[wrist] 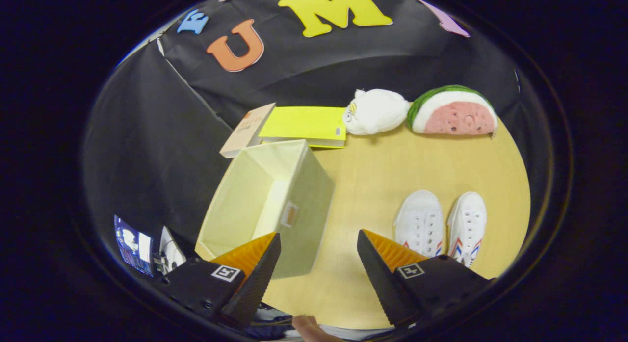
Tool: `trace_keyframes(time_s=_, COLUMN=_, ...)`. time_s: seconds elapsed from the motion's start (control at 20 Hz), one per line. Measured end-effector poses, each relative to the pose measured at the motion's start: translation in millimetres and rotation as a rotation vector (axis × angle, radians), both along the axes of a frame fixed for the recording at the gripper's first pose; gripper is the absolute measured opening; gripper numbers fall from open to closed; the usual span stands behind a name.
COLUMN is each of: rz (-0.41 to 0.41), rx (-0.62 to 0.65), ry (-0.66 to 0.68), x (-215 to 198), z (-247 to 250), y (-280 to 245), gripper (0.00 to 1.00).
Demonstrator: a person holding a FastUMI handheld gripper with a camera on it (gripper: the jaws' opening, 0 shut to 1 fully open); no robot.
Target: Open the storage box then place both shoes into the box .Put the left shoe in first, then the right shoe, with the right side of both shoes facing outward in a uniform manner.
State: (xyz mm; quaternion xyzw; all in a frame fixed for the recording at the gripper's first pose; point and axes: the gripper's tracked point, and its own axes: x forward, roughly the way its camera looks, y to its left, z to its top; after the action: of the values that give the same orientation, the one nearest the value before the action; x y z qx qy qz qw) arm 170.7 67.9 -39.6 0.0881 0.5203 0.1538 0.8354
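Observation:
A pale fabric storage box [299,204] stands open-topped on the wooden table, just beyond my left finger, and its inside looks bare. Two white shoes lie side by side beyond my right finger, toes pointing away: one shoe [420,223] nearer the box, the other [468,224] on its right. My gripper [319,249] is open, high above the table, with nothing between its fingers [255,263].
A yellow lid or folder [305,123] and a tan card [248,128] lie behind the box. A white plush toy [375,111] and a watermelon plush [454,111] sit at the table's far side. A fingertip [309,327] of a hand shows below the fingers.

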Motion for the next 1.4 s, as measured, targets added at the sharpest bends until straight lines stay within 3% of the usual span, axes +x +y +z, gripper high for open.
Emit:
trace_keyframes(time_s=0.5, rz=-0.084, rx=-0.198, ry=0.126, x=-12.3, z=-63.3, y=-109.5, gripper=1.0)
trace_keyframes(time_s=0.8, rz=-0.066, rx=-0.231, ry=0.216, x=-11.1, z=-98.3, y=-130.3, gripper=0.93)
trace_keyframes(time_s=0.85, rz=-0.057, rx=-0.232, ry=0.223, x=-10.3, z=-102.9, y=-129.3, gripper=0.83)
trace_keyframes(time_s=0.9, rz=-0.053, rx=-0.243, ry=0.227, x=-9.7, z=-106.7, y=-131.2, gripper=0.8)
trace_keyframes(time_s=1.0, rz=-0.062, rx=-0.283, ry=0.244, x=-7.4, z=-117.2, y=-138.2, gripper=0.57)
trace_keyframes(time_s=1.2, rz=-0.029, rx=-0.238, ry=0.269, x=-4.9, z=-127.3, y=-130.7, gripper=0.19)
trace_keyframes(time_s=1.25, rz=-0.024, rx=-0.238, ry=0.266, x=-5.0, z=-128.3, y=-132.1, gripper=0.13)
trace_keyframes(time_s=1.4, rz=-0.037, rx=-0.207, ry=0.256, x=-4.4, z=-129.8, y=-131.6, gripper=0.09)
